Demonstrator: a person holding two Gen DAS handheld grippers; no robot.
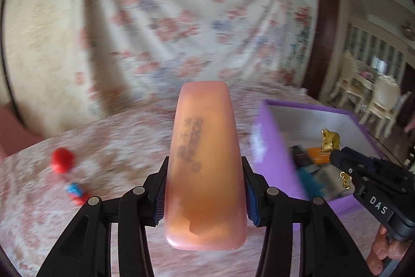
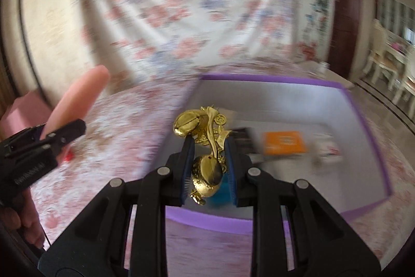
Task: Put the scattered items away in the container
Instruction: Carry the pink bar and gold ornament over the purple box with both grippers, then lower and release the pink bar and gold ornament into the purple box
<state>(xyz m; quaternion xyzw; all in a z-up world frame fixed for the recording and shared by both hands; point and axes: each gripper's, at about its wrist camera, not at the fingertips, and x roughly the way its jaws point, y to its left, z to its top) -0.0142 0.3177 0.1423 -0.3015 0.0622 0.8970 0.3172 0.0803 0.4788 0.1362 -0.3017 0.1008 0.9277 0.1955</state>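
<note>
My left gripper (image 1: 205, 168) is shut on a long peach-orange soap-like bar (image 1: 205, 162) with dark print, held above the table left of the purple box (image 1: 272, 147). My right gripper (image 2: 207, 147) is shut on a gold ornament (image 2: 205, 144) and holds it over the near left corner of the purple box (image 2: 363, 116). In the left wrist view the right gripper (image 1: 337, 155) with the gold ornament (image 1: 329, 139) is over the box. In the right wrist view the left gripper (image 2: 75, 131) and its bar (image 2: 77, 98) are at the left.
The box holds an orange card (image 2: 284, 142), a teal item (image 1: 311, 178) and several other small things. A red ball (image 1: 62, 160) and a small red-and-blue toy (image 1: 75, 191) lie on the pink floral tablecloth (image 1: 116, 147). A floral sheet hangs behind. Chairs (image 1: 376, 98) stand at the far right.
</note>
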